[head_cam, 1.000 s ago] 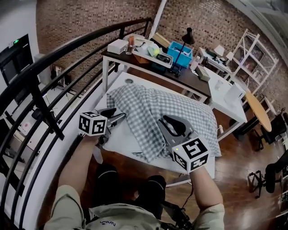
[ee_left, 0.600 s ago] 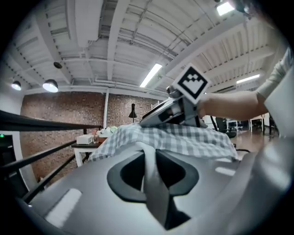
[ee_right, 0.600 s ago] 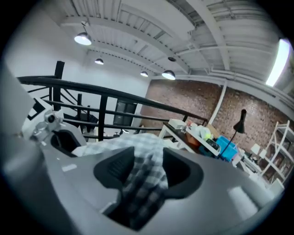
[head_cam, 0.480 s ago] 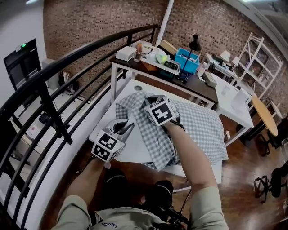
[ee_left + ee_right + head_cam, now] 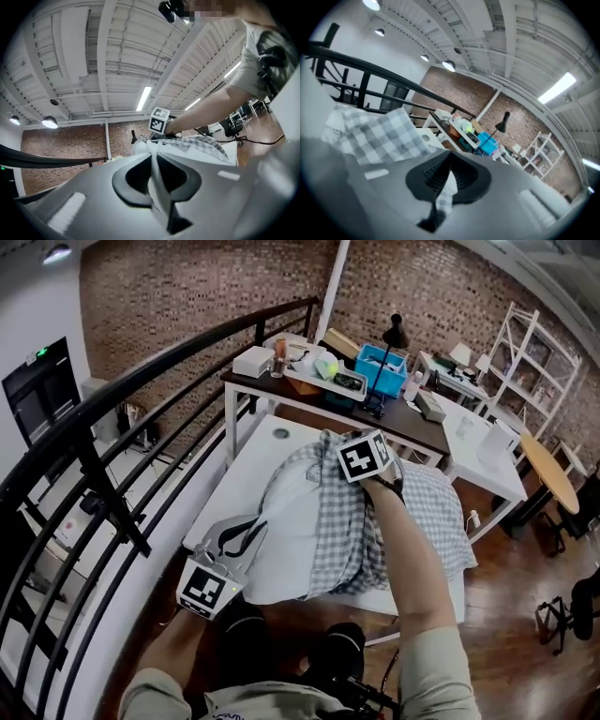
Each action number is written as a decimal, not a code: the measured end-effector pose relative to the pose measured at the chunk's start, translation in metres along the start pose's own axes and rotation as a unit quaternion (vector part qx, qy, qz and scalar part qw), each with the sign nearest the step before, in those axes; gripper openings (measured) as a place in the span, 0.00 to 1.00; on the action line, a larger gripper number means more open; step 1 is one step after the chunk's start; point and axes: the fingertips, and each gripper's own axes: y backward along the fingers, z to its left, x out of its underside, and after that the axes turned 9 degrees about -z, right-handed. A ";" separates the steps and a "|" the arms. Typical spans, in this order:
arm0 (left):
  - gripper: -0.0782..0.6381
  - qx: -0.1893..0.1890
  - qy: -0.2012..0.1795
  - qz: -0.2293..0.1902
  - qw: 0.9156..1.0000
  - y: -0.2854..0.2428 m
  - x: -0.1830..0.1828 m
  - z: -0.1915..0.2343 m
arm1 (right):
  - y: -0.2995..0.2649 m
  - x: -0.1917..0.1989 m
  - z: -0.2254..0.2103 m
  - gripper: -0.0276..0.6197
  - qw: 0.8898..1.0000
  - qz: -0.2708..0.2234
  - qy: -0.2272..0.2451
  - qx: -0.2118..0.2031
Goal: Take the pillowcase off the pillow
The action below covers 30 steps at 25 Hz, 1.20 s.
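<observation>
A white pillow (image 5: 292, 526) lies on the white table (image 5: 246, 457), its near-left half bare. The grey-and-white checked pillowcase (image 5: 349, 532) is bunched over its right half and far end. My left gripper (image 5: 249, 525) is at the table's near-left edge. In the left gripper view its jaws (image 5: 153, 149) have just been closing and pinch a fold of white pillow fabric (image 5: 157, 187). My right gripper (image 5: 345, 444) is raised over the far end of the pillow. Its jaws (image 5: 449, 165) have just closed on checked pillowcase cloth (image 5: 446, 194).
A black metal railing (image 5: 112, 493) curves along the left of the table. Behind it a dark desk (image 5: 394, 413) carries boxes, a blue bin (image 5: 382, 364) and a black lamp (image 5: 392, 334). A white table (image 5: 480, 448) and shelves stand to the right.
My right gripper swung from the near edge to the far end, dragging the checked pillowcase off and baring white pillow. The left gripper drew back toward the near-left edge and shut on the pillow.
</observation>
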 end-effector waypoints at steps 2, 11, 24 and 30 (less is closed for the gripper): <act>0.15 -0.007 0.013 -0.016 1.000 0.000 -0.011 0.008 | -0.002 0.036 -0.024 0.05 0.998 0.044 -0.046 0.026; 0.19 -0.034 0.036 -0.011 0.999 -0.001 -0.021 0.025 | 0.002 0.073 0.020 0.05 0.999 0.013 -0.024 -0.034; 0.43 0.033 0.082 0.274 0.958 -0.120 0.087 0.029 | 0.028 0.053 0.043 0.05 0.993 -0.070 -0.011 -0.097; 0.17 0.030 -0.029 0.202 0.978 -0.104 0.066 0.003 | 0.032 0.020 0.031 0.40 0.966 -0.123 -0.127 -0.186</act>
